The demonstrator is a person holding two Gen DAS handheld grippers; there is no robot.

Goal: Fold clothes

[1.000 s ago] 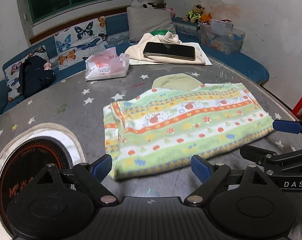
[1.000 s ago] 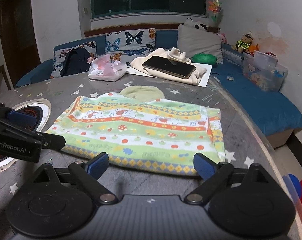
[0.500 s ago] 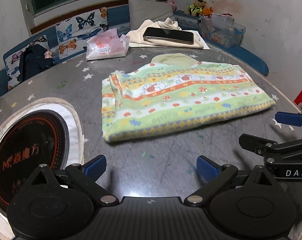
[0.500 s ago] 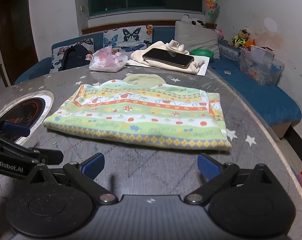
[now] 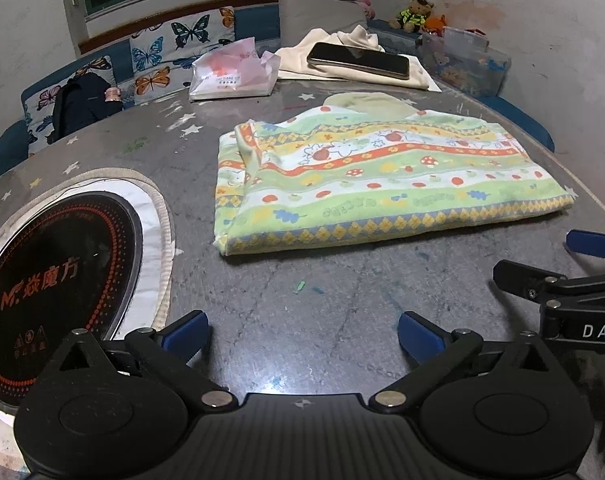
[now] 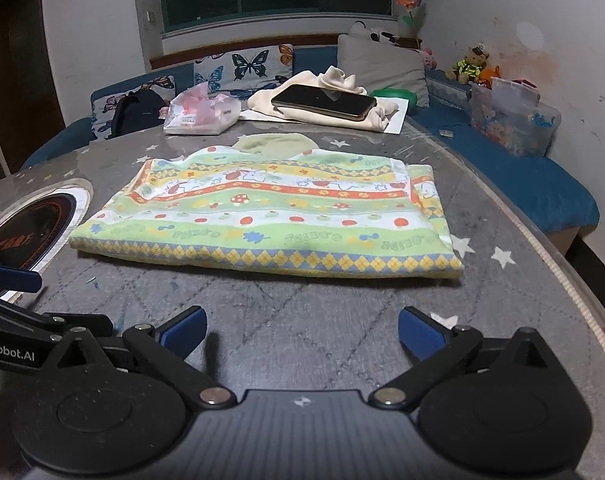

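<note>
A folded garment (image 5: 382, 184) with green, yellow and orange bands lies flat on the grey star-print table (image 5: 342, 300); it also fills the middle of the right wrist view (image 6: 270, 216). My left gripper (image 5: 302, 330) hovers over bare table in front of the garment's near edge, its jaws still opening with nothing between them. My right gripper (image 6: 302, 328) stands wide open and empty, also short of that near edge. Each gripper shows at the side of the other's view: the right gripper (image 5: 554, 260) and the left gripper (image 6: 50, 298).
A round induction cooker (image 5: 50, 280) is set into the table at the left. Behind the garment lie a pale green cloth (image 5: 366, 104), a tissue pack (image 5: 234, 76) and a phone (image 5: 358, 60) on cream fabric. A blue bench with cushions rings the table.
Both grippers have drawn back from the garment's near edge, sunk a little and opened wider. The garment now lies flat on the table, free of both.
</note>
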